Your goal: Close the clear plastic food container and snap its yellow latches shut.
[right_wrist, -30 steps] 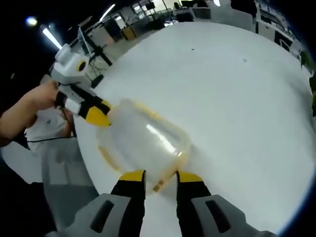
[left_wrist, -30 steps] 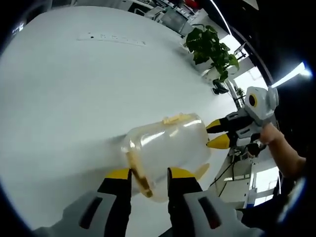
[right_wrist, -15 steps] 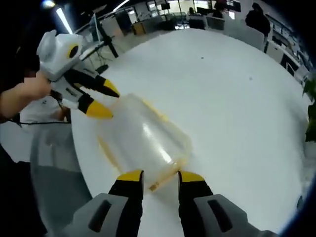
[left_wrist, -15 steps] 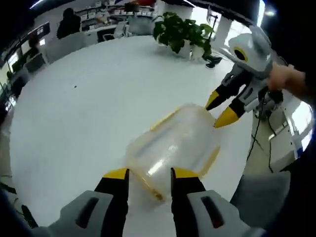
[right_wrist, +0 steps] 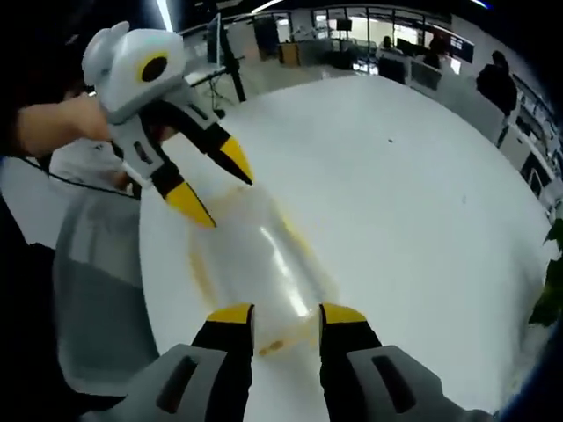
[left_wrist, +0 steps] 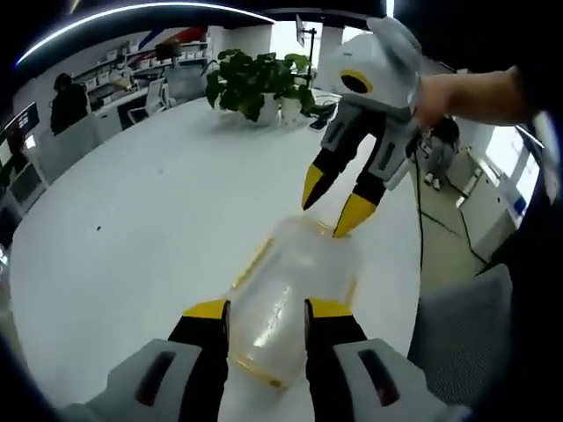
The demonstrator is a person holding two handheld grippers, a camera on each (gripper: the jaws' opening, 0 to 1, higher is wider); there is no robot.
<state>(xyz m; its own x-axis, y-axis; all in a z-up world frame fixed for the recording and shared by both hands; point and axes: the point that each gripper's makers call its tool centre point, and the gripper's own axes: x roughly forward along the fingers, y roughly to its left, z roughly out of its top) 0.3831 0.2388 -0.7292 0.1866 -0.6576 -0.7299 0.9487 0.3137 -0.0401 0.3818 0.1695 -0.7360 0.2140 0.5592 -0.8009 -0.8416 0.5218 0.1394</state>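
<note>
Left gripper view: the clear plastic food container with yellow latches [left_wrist: 295, 299] lies on the white round table [left_wrist: 132, 220] between both parted, empty grippers, left gripper [left_wrist: 261, 309], right gripper [right_wrist: 286, 315]; a potted green plant [left_wrist: 251, 83] stands beyond.

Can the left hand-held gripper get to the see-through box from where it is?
Probably yes. The left hand-held gripper has its open jaws either side of the near end of the clear plastic food container on the white round table, with nothing between. The right hand-held gripper is over the far end.
</note>
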